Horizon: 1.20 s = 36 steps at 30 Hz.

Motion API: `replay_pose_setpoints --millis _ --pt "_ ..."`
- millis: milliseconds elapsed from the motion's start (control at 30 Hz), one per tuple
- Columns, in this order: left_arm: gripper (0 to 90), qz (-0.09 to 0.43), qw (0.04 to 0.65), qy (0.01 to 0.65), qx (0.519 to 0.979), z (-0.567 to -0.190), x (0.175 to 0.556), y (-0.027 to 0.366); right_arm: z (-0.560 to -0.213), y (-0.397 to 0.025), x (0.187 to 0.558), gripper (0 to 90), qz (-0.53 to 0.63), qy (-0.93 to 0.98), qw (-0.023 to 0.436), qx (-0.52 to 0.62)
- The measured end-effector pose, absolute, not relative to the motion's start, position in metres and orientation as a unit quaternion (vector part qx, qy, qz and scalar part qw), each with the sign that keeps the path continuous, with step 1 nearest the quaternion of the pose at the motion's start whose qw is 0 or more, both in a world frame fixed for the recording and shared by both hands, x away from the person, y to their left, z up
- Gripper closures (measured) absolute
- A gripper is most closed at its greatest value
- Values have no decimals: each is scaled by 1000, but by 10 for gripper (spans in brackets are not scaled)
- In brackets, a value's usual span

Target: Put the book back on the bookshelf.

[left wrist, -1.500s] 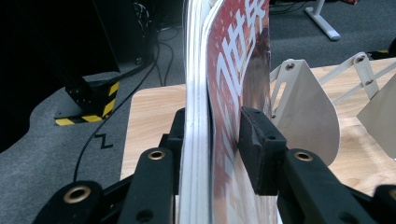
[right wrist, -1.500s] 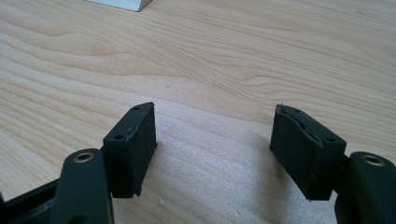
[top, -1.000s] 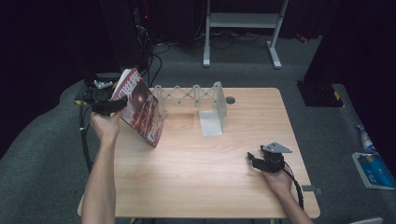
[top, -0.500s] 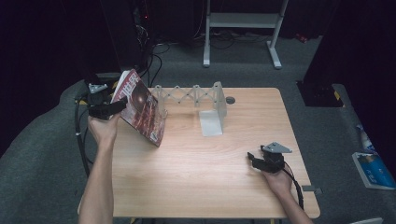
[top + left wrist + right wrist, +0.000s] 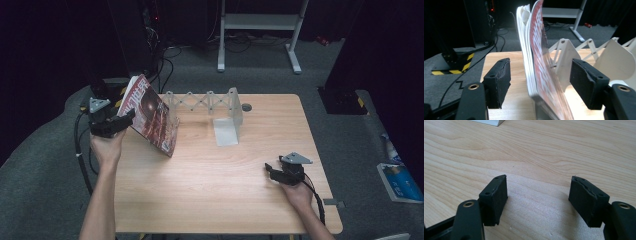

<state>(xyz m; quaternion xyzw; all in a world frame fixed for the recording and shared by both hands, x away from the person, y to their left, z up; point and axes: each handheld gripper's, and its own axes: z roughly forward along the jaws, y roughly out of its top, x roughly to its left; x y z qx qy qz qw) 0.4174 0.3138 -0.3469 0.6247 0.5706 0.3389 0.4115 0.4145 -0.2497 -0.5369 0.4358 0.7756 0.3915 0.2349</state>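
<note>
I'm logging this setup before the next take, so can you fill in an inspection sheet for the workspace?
Surface: wooden table, bare in front.
Job's things: magazine stands tilted at the table's left rear, beside the white folding rack.
Clutter: small dark disc by the rack.
Grippers: left gripper open, jaws either side of the magazine with gaps showing; right gripper open, low over bare wood.
Cables: one trails from each gripper; more lie on the floor behind.
Surroundings: dark room, grey floor, white stand behind, a blue-and-white thing on the floor at right.
</note>
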Motion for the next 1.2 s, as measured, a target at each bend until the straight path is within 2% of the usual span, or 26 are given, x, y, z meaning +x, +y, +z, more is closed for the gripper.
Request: replay_pose_setpoints --millis 367,1200 --pt "337 335 428 564 622 -342 390 320 -537 -250 415 310 391 776 236 435" --pt "347 321 471 547 613 -347 359 316 -537 -250 415 310 391 776 236 435"
